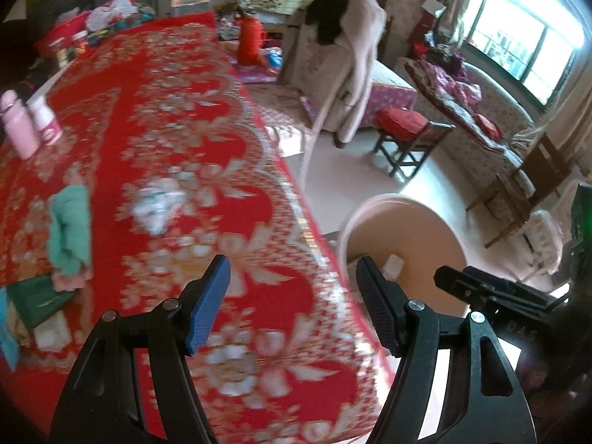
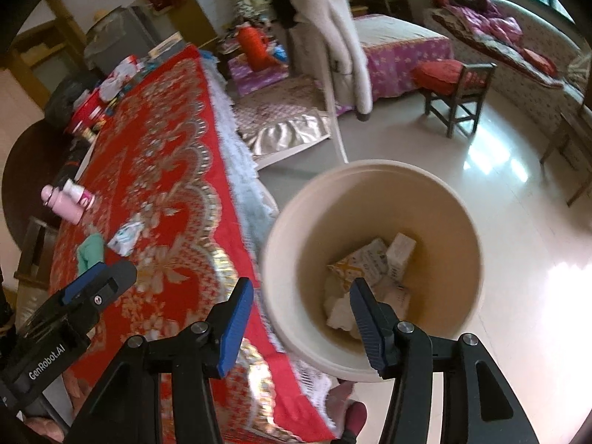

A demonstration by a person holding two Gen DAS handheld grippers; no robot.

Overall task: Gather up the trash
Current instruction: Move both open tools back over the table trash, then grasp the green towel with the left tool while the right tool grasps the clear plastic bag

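My left gripper (image 1: 292, 262) hangs open and empty over the right edge of the table with the red flowered cloth (image 1: 185, 111). A crumpled white-and-blue wrapper (image 1: 157, 199) lies on the cloth ahead of it, to the left. The cream bin (image 1: 370, 203) stands on the floor beside the table. My right gripper (image 2: 301, 283) is open and empty above the bin's (image 2: 370, 164) near rim. Inside the bin lie a yellow-white packet (image 2: 370, 259), a small white box (image 2: 399, 251) and crumpled white paper (image 2: 340, 310). The wrapper (image 2: 127, 236) shows here too.
On the cloth are a green rag (image 1: 70, 229), a pink bottle (image 1: 18, 125), a white jar (image 1: 44, 118) and a green box (image 1: 40, 301). A chair draped with a beige coat (image 1: 355, 55) and a red-cushioned stool (image 1: 403, 122) stand on the floor beyond.
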